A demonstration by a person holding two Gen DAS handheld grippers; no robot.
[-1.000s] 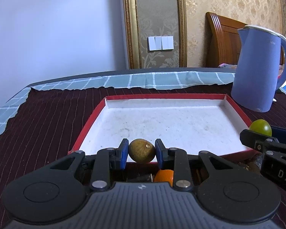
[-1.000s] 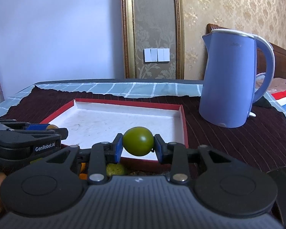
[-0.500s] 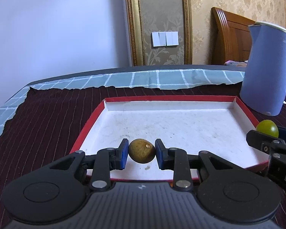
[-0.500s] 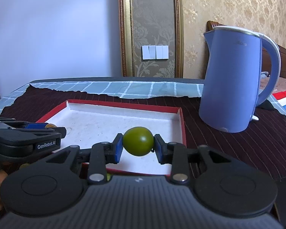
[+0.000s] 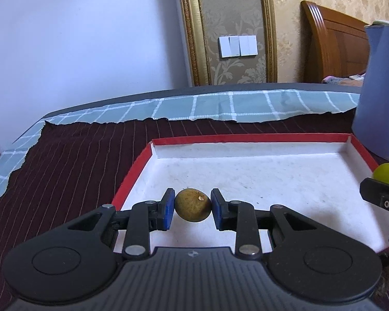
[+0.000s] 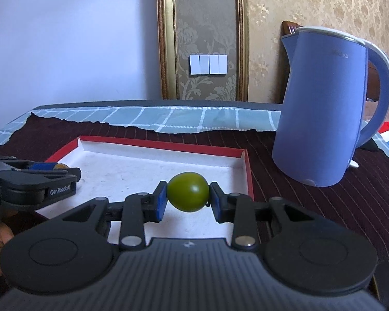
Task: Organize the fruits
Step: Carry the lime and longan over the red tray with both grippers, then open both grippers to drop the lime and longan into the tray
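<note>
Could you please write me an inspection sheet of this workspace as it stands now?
Surface: dark maroon striped cloth over pale green checked cloth.
Job's things: red-rimmed white shallow tray, no fruit lying in it; round brown fruit; round green fruit.
Clutter: blue electric kettle standing right of the tray.
Grippers: left gripper shut on the brown fruit; right gripper shut on the green fruit; both held above the tray.
Cables: nothing seen.
Surroundings: white wall switches, gold-framed wallpaper panel, wooden headboard.
</note>
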